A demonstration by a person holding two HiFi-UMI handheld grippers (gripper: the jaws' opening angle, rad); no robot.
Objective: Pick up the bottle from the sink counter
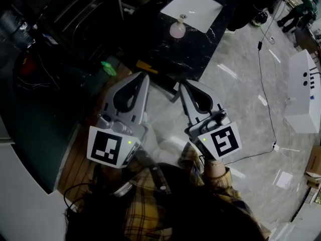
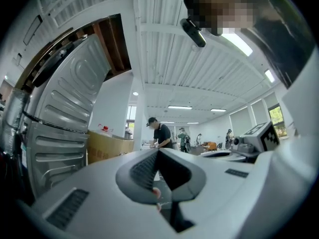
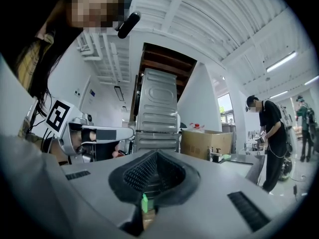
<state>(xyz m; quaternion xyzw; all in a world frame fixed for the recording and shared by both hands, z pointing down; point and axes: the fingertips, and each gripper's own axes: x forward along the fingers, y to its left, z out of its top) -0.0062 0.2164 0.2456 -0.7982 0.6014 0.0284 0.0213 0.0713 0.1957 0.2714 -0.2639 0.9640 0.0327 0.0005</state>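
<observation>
- A person in a plaid shirt (image 1: pixel 150 212) holds the left gripper (image 1: pixel 142 77) and the right gripper (image 1: pixel 181 83) side by side, both levelled at the sink counter (image 1: pixel 195 56).
- The left gripper's jaws are pressed together with nothing between them. The right gripper's jaws also meet at their tips, empty.
- A small green object (image 1: pixel 109 68) lies just left of the left gripper's tips.
- The dark, marbled sink counter stretches ahead of both grippers.
- The bottle (image 1: pixel 177 29), pale pink and round-bodied, stands upright on the counter well ahead of the tips, closer to the right gripper's line.
- A white basin (image 1: pixel 193 6) sits just beyond the bottle.
</observation>
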